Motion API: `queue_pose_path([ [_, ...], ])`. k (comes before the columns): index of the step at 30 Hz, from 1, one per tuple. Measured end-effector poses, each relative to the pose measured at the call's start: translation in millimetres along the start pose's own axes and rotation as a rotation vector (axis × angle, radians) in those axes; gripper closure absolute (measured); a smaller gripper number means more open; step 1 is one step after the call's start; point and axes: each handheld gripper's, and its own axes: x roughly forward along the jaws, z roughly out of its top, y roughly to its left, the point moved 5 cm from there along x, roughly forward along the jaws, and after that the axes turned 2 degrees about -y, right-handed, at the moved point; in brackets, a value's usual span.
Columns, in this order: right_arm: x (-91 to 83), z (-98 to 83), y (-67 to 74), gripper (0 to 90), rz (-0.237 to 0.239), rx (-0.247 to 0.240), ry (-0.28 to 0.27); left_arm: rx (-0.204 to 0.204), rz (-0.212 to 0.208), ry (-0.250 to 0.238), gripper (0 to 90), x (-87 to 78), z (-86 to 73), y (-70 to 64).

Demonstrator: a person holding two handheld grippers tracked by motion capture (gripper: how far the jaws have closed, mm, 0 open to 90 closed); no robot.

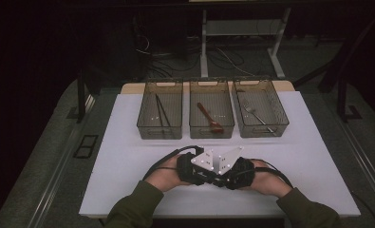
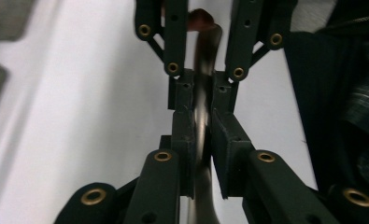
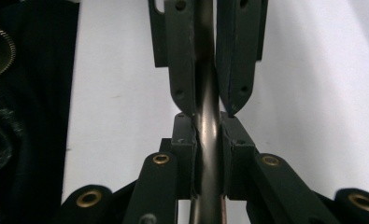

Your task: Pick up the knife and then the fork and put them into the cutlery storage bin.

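Observation:
Above the near middle of the white tabletop (image 1: 128, 161), my two grippers meet nose to nose. A thin shiny metal utensil handle (image 2: 202, 93) runs lengthwise between both pairs of jaws. My left gripper (image 2: 202, 128) is shut on it, pads pressing on both sides. My right gripper (image 3: 207, 135) is shut on the same handle (image 3: 205, 60) from the opposite end. In the high view the left gripper (image 1: 209, 177) and the right gripper (image 1: 222, 179) hide the utensil. I cannot tell which kind of utensil it is.
Three clear bins stand in a row at the back of the table. The left bin (image 1: 142, 124) holds black chopsticks (image 1: 161, 111), the middle bin (image 1: 211, 133) a red-brown spoon (image 1: 209, 118), the right bin (image 1: 282, 121) a metal fork (image 1: 254, 113). Dark floor with cables lies beyond.

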Motion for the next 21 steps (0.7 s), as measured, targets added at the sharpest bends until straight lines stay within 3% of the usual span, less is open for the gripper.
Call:
queue_pose_path([
  [5, -2.2, -10.3, -9.6, 77.2, -0.042, 0.041, 0.019, -0.079, 0.049, -0.089, 64.5, -19.2, -2.4, 7.4],
  [13, -16.3, -22.5, -21.8, 77.1, -0.079, 0.105, 0.003, -0.205, 0.160, -0.161, 51.8, -46.9, -29.5, 11.9],
  [17, -26.7, -31.8, -28.6, 77.1, -0.104, 0.164, 0.002, -0.267, 0.208, -0.193, 46.6, -60.2, -45.0, 13.0],
  [21, -38.0, -41.5, -36.0, 77.1, -0.135, 0.231, -0.003, -0.298, 0.243, -0.221, 39.8, -66.9, -58.2, 10.7],
])
